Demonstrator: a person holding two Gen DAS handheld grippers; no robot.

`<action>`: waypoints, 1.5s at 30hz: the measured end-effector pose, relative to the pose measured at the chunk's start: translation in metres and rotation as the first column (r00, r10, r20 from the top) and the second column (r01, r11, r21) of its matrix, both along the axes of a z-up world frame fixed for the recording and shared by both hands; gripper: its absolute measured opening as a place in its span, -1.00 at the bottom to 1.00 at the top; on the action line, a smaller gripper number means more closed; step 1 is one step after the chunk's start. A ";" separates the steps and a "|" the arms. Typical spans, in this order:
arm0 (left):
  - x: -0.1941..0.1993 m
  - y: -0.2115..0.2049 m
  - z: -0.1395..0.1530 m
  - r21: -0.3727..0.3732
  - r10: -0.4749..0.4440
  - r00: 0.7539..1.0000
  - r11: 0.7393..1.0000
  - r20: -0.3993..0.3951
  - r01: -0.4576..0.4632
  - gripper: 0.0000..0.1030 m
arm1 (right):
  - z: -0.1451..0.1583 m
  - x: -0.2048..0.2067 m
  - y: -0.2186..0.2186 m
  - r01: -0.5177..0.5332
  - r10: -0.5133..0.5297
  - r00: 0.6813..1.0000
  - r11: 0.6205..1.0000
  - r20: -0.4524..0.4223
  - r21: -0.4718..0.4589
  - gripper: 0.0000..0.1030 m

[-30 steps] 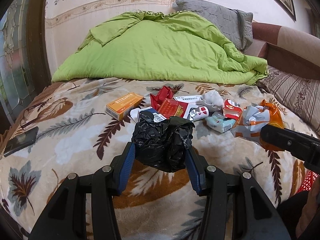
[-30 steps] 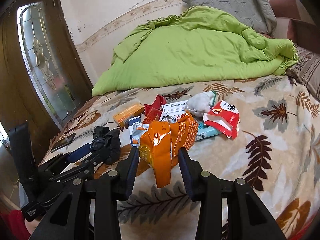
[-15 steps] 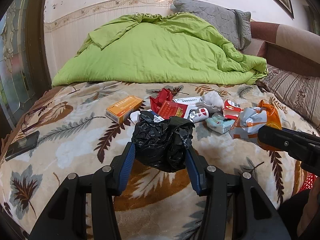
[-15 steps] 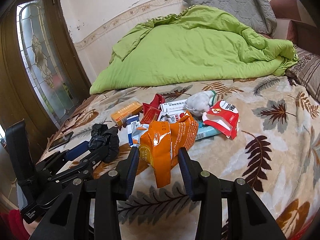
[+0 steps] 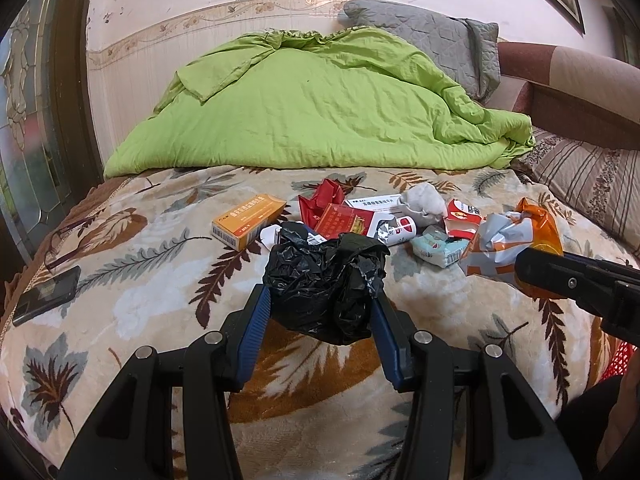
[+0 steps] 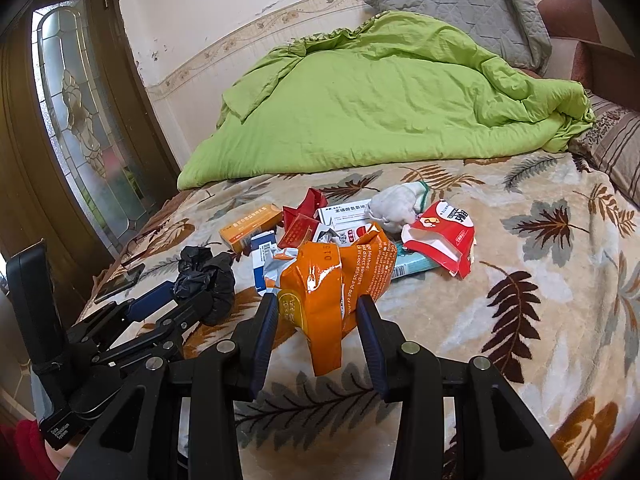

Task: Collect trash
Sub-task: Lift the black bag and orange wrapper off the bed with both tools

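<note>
My left gripper (image 5: 322, 304) is shut on a crumpled black plastic bag (image 5: 326, 284) and holds it above the leaf-pattern blanket (image 5: 140, 288). My right gripper (image 6: 318, 308) is shut on an orange snack wrapper (image 6: 332, 280), also held above the bed; the wrapper also shows in the left wrist view (image 5: 508, 236). Behind them lies a pile of trash: an orange box (image 5: 248, 220), red packets (image 5: 336, 216), a white box (image 6: 346, 212), a grey wad (image 6: 394, 204), a red and white pouch (image 6: 440, 228) and a teal pack (image 5: 438, 246).
A green duvet (image 5: 320, 108) and a grey pillow (image 5: 424, 36) lie at the back of the bed. A dark phone (image 5: 46, 296) rests at the bed's left edge. A striped pillow (image 5: 592, 184) is on the right. A glass-panelled door (image 6: 76, 120) stands at left.
Both grippers have lifted and drawn back a little from the trash pile, each still holding its item. The pile has not moved.
</note>
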State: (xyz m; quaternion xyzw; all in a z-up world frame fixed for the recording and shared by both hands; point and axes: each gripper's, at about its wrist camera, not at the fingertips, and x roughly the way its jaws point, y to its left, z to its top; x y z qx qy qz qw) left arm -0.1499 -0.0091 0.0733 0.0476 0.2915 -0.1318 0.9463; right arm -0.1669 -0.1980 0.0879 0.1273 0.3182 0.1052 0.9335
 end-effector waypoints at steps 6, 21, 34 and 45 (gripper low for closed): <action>0.000 0.000 0.002 0.003 -0.004 1.000 1.000 0.002 0.004 -0.06 | 0.000 0.001 -0.003 0.008 -0.008 1.000 1.000 0.001 0.005 -0.15; 0.000 -0.001 0.003 0.003 -0.008 1.000 1.000 0.009 0.007 -0.06 | 0.001 -0.001 -0.004 0.018 -0.018 1.000 1.000 0.004 0.007 -0.15; 0.000 -0.005 0.004 0.019 -0.036 0.999 0.999 0.030 0.035 -0.06 | 0.005 -0.013 -0.009 0.053 -0.053 0.999 0.998 -0.001 0.045 -0.15; -0.003 -0.007 0.003 0.018 -0.033 0.999 0.999 0.031 0.032 -0.06 | 0.005 -0.025 -0.005 0.046 -0.046 0.999 0.997 -0.004 0.055 -0.15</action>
